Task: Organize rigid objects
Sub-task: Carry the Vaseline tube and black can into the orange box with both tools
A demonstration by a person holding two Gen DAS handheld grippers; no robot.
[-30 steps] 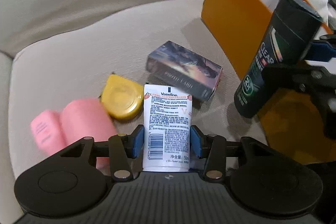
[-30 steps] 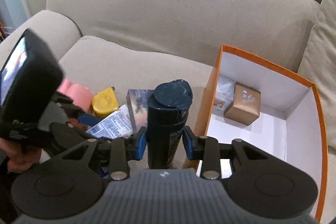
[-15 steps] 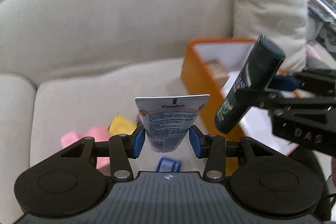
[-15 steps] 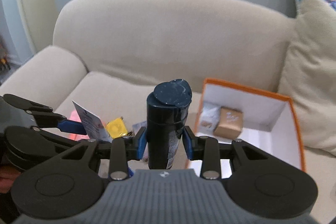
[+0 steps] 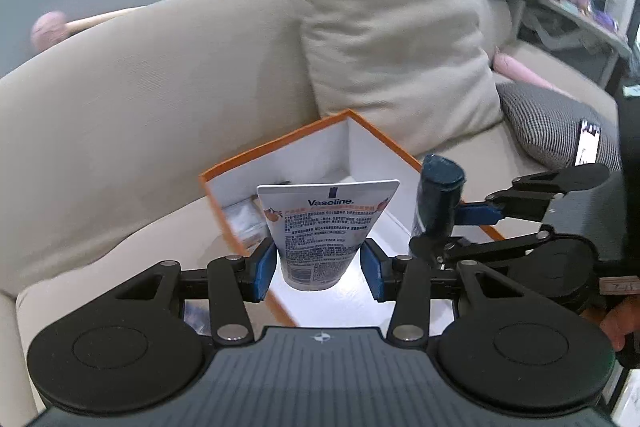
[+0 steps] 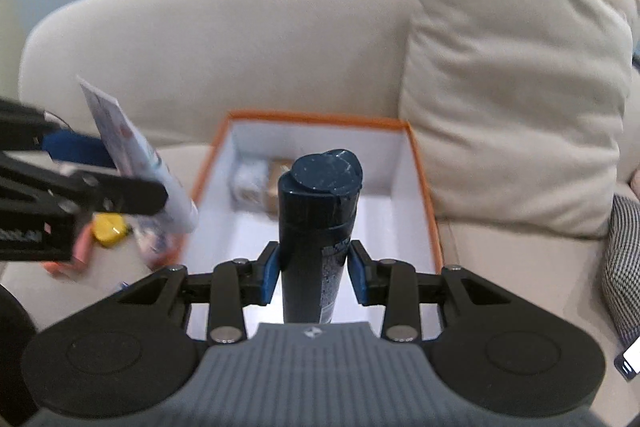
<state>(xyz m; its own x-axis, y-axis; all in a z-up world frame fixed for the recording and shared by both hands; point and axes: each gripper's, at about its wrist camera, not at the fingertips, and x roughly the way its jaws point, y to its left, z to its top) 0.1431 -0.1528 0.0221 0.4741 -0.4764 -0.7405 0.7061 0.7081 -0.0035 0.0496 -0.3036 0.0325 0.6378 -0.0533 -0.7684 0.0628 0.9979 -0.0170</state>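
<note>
My left gripper is shut on a white Vaseline tube and holds it above the near end of the orange box. My right gripper is shut on a dark Clear shampoo bottle, upright over the same box. The bottle and right gripper show at the right of the left wrist view. The tube and left gripper show at the left of the right wrist view. A gold carton and a clear packet lie at the box's far end.
The box sits on a beige sofa seat. A beige cushion leans behind and right of it, beside a houndstooth cushion. A yellow tape measure and pink items lie on the seat left of the box.
Both grippers have lifted from the seat and moved right, over the orange box, still holding the tube and the bottle. The loose items on the seat have dropped out of the left view.
</note>
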